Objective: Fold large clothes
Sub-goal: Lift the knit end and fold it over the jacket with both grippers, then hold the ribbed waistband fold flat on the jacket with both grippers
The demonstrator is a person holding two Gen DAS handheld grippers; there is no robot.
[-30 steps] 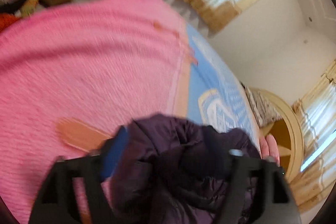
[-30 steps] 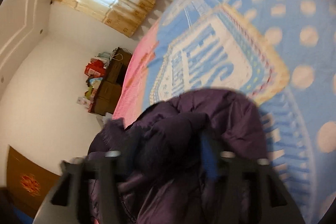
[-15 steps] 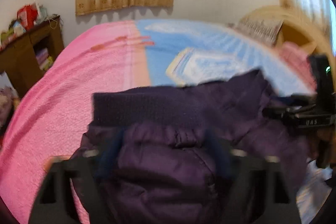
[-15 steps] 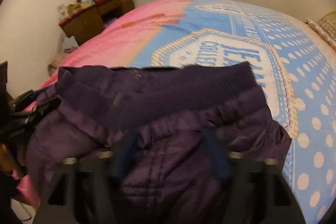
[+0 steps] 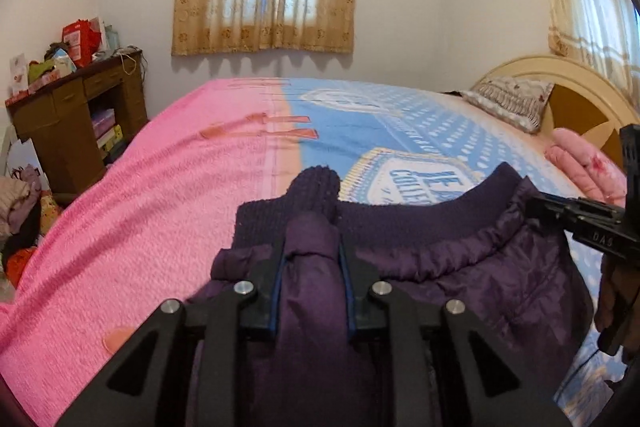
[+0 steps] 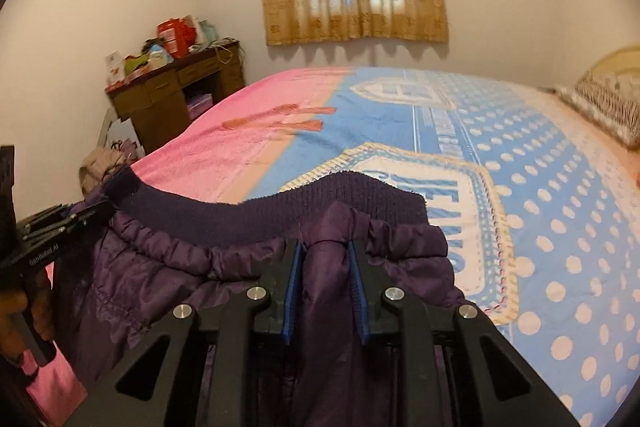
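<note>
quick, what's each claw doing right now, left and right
left claw: closed on a bunch of the purple jacket, jaws just closing.
right claw: closed on the same jacket near its ribbed hem, jaws just closing.

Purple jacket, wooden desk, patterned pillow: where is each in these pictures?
purple jacket (image 6: 168,267), right wrist view: on its shiny quilted fabric, below the knit band.
wooden desk (image 5: 60,123), left wrist view: on its side panel, at the left wall.
patterned pillow (image 5: 508,101), left wrist view: on its middle, by the headboard.

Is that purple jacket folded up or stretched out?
Stretched out: the purple jacket hangs by its ribbed hem between the left tool and right tool, both pinching its fabric.
</note>
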